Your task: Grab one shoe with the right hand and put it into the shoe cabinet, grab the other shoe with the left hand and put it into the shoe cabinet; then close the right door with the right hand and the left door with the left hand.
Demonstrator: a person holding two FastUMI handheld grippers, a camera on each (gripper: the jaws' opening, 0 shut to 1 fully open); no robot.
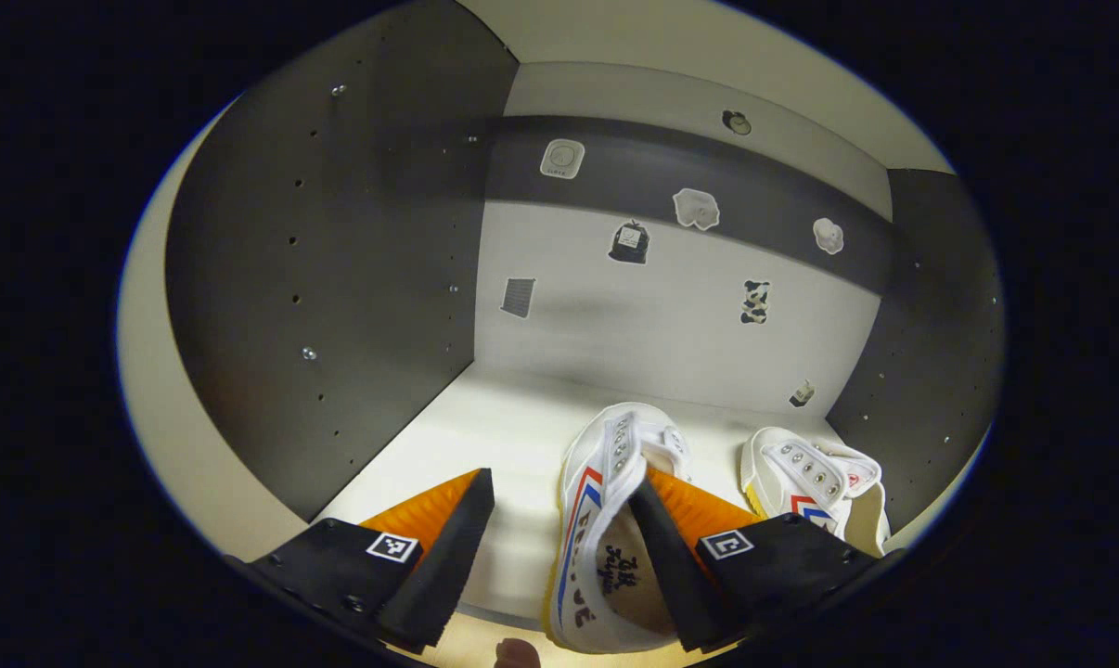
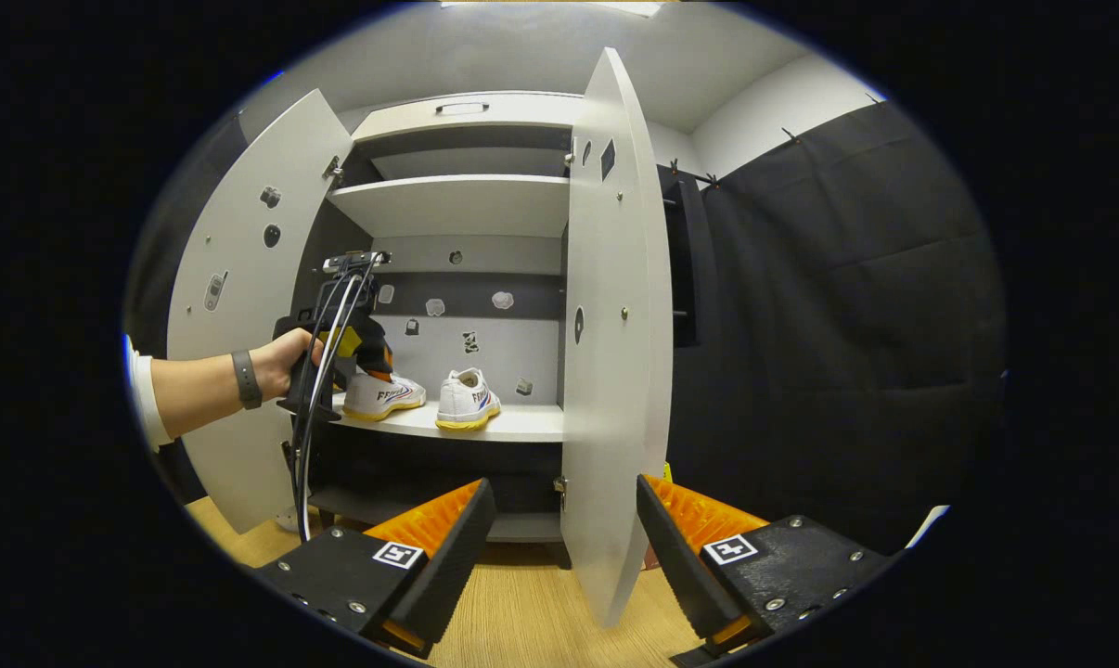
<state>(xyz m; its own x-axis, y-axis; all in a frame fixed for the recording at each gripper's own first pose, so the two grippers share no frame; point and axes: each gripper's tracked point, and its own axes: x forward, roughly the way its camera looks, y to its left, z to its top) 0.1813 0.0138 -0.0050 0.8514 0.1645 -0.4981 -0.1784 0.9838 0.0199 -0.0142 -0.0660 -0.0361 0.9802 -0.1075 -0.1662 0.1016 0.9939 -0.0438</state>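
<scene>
So in the left gripper view we're looking right into the shoe cabinet (image 1: 652,315), down at its pale shelf (image 1: 485,436). Our left claw (image 1: 559,547) has its jaws spread wide. One white shoe (image 1: 606,520) with red and blue stripes sits on the shelf with its heel toward us; the right finger (image 1: 662,557) is tucked inside the shoe's opening, the other finger (image 1: 448,547) stands well clear on the far side of the shoe's wall, so nothing is pinched. The second shoe (image 1: 815,487) rests just beside it, near the cabinet's right wall. A few small stickers (image 1: 696,208) dot the back panel.

Over in the right gripper view we're standing back from the cabinet (image 2: 457,204). Our right claw (image 2: 559,547) is open and empty, hanging over the wooden floor (image 2: 532,612), with the edge of the right door (image 2: 615,353) standing between its fingers but not touching either. The left door (image 2: 244,297) is swung open too. Both shoes are on the middle shelf (image 2: 513,425): one (image 2: 381,396) under the left claw (image 2: 365,357), which a hand (image 2: 286,362) holds, the other (image 2: 467,401) just beside it.
</scene>
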